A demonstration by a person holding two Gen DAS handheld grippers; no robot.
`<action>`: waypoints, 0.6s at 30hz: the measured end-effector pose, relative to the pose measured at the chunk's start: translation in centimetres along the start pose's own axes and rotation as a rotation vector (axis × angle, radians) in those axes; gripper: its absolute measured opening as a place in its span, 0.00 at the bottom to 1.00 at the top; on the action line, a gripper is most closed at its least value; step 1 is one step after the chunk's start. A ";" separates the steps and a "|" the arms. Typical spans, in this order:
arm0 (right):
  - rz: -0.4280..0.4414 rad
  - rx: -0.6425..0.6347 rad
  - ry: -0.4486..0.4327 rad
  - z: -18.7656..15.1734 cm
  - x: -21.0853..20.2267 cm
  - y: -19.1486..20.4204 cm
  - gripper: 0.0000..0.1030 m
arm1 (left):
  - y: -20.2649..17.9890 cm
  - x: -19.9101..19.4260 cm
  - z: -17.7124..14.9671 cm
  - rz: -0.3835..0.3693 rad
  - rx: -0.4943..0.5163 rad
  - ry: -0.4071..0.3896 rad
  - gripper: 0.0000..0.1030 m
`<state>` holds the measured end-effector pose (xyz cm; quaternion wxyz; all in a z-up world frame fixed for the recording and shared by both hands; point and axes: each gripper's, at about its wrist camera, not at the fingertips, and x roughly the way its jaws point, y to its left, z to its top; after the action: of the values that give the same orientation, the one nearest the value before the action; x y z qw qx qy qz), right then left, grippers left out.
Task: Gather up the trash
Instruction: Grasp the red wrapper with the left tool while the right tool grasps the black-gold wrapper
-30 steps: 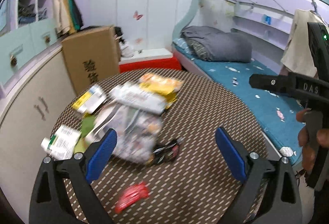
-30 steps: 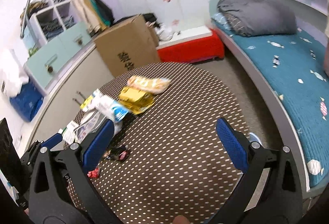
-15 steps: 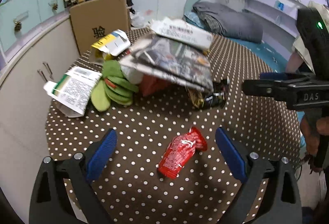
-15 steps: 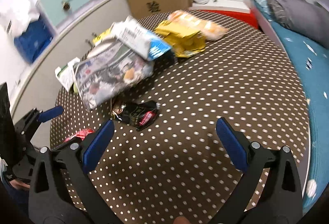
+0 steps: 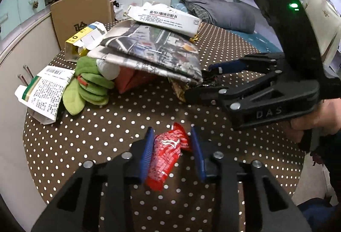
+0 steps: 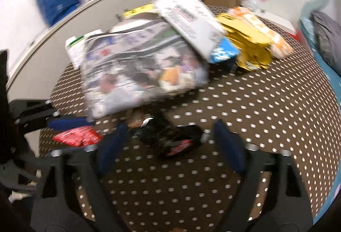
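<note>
A red snack wrapper (image 5: 168,155) lies on the brown dotted table (image 5: 106,125). My left gripper (image 5: 172,153) has its blue pads on both sides of it, nearly shut, touching or almost touching. The wrapper also shows in the right wrist view (image 6: 76,136). My right gripper (image 6: 170,142) is open around a black crumpled wrapper (image 6: 170,138). In the left wrist view the right gripper (image 5: 204,80) reaches under the edge of a folded newspaper (image 5: 153,48).
The trash pile holds a white paper packet (image 5: 166,16), a green glove (image 5: 89,87), a yellow box (image 5: 85,40), a white printed carton (image 5: 44,91) and yellow bags (image 6: 251,40). A cardboard box (image 5: 83,12) stands behind. A bed (image 5: 217,12) is at right.
Both grippers dropped toward the table. The left jaws closed in around the red wrapper. The right gripper moved forward over the black wrapper and narrowed.
</note>
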<state>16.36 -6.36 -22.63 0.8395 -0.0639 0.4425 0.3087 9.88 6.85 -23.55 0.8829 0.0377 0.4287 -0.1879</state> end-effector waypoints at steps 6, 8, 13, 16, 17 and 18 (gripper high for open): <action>0.006 0.025 -0.017 -2.0 -1.7 -0.6 0.35 | 0.5 -0.4 -0.1 0.016 -0.055 -0.005 0.29; 0.001 0.046 -0.025 -3.0 -2.7 -1.0 0.35 | 0.6 -0.7 -0.1 0.017 -0.069 -0.008 0.29; -0.023 0.118 -0.061 -4.5 -5.1 -3.0 0.33 | -0.2 -1.3 0.3 0.011 -0.086 -0.018 0.29; -0.026 0.164 -0.095 -5.4 -6.8 -4.5 0.30 | -1.4 -1.6 0.7 -0.007 -0.091 -0.028 0.29; -0.031 0.176 -0.108 -5.6 -7.4 -5.1 0.28 | -1.8 -1.7 0.8 -0.011 -0.089 -0.031 0.29; -0.032 0.184 -0.112 -5.8 -7.7 -5.4 0.21 | -2.4 -1.6 1.1 -0.017 -0.085 -0.034 0.29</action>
<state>12.15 -16.48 -20.98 0.8701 0.0234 0.4204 0.2562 8.94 4.89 -21.34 0.8893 -0.0068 0.4213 -0.1777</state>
